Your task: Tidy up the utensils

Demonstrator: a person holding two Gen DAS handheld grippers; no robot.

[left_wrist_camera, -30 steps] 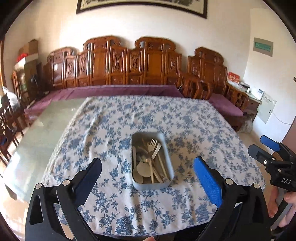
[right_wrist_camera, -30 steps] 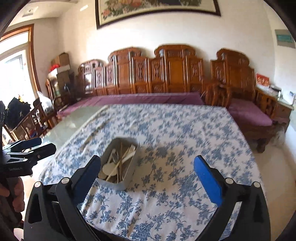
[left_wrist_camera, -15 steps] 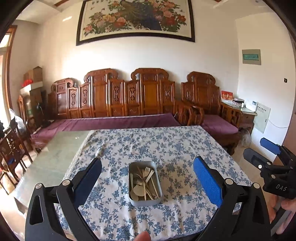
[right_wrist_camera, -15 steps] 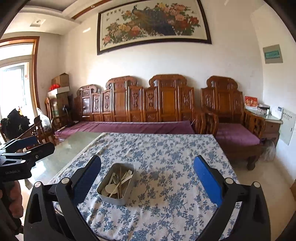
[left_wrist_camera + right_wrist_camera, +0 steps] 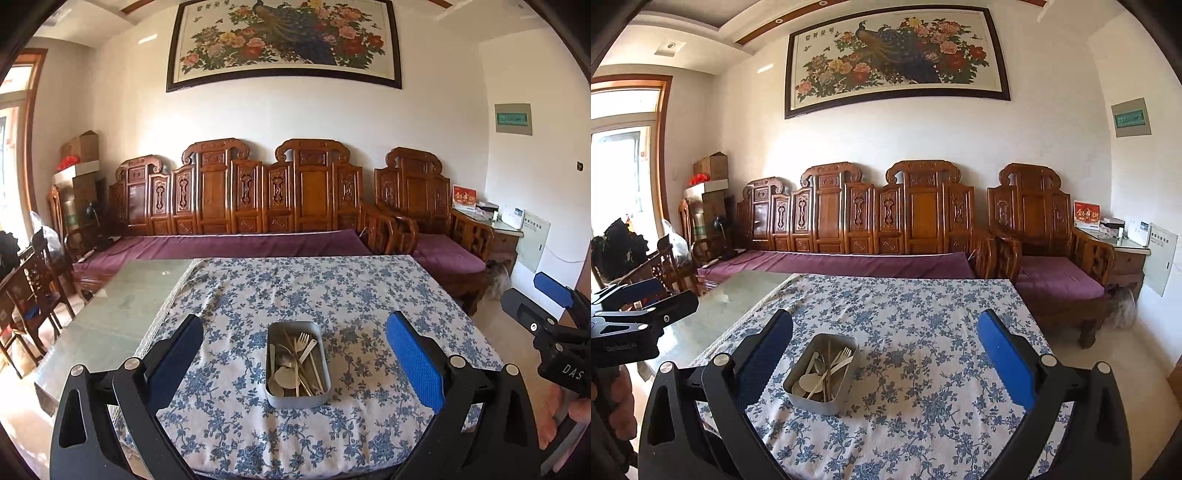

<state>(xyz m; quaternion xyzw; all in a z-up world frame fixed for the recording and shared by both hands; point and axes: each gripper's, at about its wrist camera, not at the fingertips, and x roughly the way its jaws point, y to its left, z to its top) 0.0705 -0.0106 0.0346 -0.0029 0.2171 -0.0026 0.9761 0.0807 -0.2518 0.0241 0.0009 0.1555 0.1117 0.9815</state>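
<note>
A grey metal tin [image 5: 297,397] sits on the blue-flowered tablecloth [image 5: 314,291], near the front edge. It holds several utensils [image 5: 295,365]: a pale fork, spoons and chopsticks piled together. The tin also shows in the right wrist view [image 5: 812,400] with the utensils [image 5: 823,373] inside. My left gripper [image 5: 295,354] is open and empty, held back from the table with the tin between its fingers in the view. My right gripper [image 5: 884,356] is open and empty, to the right of the tin. Each gripper shows at the edge of the other's view.
The cloth covers the right part of a glass-topped table [image 5: 110,317]. A carved wooden sofa with purple cushions [image 5: 236,243] stands behind it. Wooden chairs [image 5: 33,295] stand at the left. A side cabinet [image 5: 1126,254] stands at the right.
Both grippers have drawn back and tilted up, so the tin looks smaller and farther and the wall painting has come into view. Both stay open and empty.
</note>
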